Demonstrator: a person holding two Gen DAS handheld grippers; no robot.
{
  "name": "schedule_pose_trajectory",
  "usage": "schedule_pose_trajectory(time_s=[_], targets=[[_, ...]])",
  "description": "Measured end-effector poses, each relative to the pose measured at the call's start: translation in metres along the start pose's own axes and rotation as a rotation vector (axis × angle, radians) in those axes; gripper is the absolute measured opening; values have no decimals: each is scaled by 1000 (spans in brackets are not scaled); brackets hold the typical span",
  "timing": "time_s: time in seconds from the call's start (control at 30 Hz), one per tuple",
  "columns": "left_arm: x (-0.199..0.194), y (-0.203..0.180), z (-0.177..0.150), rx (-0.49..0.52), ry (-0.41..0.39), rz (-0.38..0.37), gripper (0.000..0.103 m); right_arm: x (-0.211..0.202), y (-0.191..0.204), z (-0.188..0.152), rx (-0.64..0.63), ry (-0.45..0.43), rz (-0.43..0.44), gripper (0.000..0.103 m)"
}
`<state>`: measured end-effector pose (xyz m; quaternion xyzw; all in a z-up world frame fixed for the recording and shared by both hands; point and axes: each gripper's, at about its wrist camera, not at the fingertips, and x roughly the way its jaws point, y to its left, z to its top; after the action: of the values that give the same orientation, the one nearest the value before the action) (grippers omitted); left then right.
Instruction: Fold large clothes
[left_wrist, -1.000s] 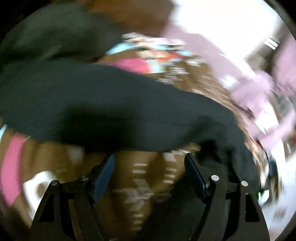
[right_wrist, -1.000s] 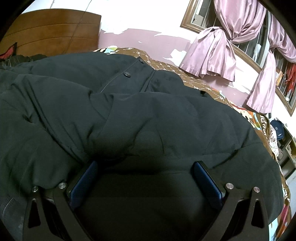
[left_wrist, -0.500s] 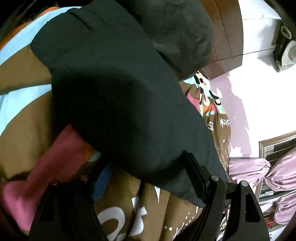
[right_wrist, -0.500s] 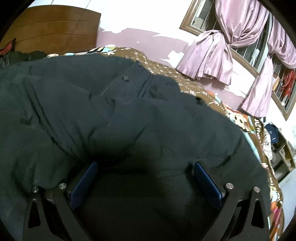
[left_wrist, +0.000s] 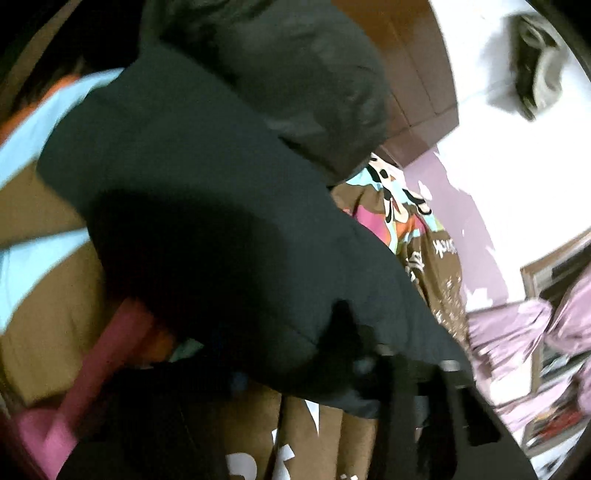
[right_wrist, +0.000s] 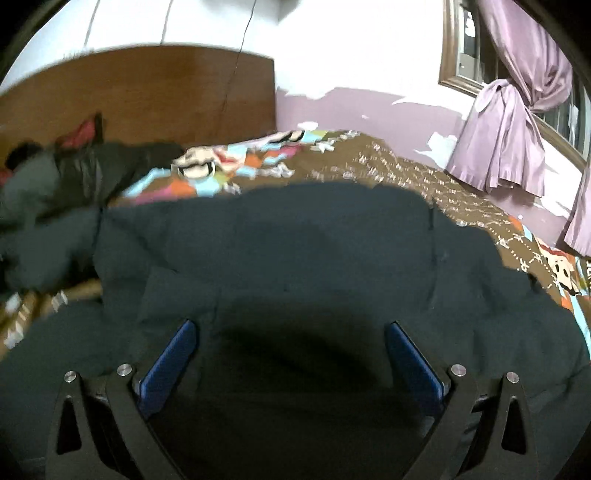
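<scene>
A large dark padded jacket (right_wrist: 295, 251) lies spread over the bed. In the right wrist view my right gripper (right_wrist: 290, 347) is open, its blue pads wide apart just over the jacket's near part. In the left wrist view a thick fold of the same jacket (left_wrist: 207, 221) fills the middle of the frame. My left gripper (left_wrist: 295, 369) is dark and blurred under the fold's edge. Its fingers sit on either side of the fabric edge, and I cannot tell whether they clamp it.
The bed carries a brown patterned bedspread (right_wrist: 369, 162) with bright cartoon patches. A wooden headboard (right_wrist: 147, 96) stands behind it. Another dark garment (right_wrist: 74, 173) lies heaped by the headboard. Purple curtains (right_wrist: 509, 110) hang at a window on the right.
The right wrist view has risen and pulled back, so more bedspread and headboard show beyond the jacket. The left gripper has moved in under the jacket fold, which now covers its fingers.
</scene>
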<state>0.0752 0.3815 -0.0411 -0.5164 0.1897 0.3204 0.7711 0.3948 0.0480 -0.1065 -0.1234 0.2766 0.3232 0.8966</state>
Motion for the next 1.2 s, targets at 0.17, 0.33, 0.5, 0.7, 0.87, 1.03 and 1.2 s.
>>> schedule_pose_trajectory(time_s=[0.17, 0.33, 0.5, 0.7, 0.87, 1.03, 1.2], targets=[[-19, -31, -6, 150, -79, 10, 10, 1, -18, -7, 86, 5, 68, 103], [-44, -91, -9, 360, -167, -47, 7, -31, -33, -12, 178, -43, 59, 103], [-69, -173, -23, 621, -243, -163, 6, -70, -62, -18, 314, -82, 19, 103], [-84, -279, -83, 932, -260, -379, 6, -112, -120, -31, 498, -103, -74, 103], [-68, -350, -164, 1180, -161, -549, 6, -144, -185, -54, 713, -112, -164, 103], [-33, -378, -265, 1421, 47, -637, 6, -175, -232, -87, 861, -141, -206, 103], [27, -369, -347, 1510, 304, -609, 6, -195, -263, -126, 980, -203, -79, 103]])
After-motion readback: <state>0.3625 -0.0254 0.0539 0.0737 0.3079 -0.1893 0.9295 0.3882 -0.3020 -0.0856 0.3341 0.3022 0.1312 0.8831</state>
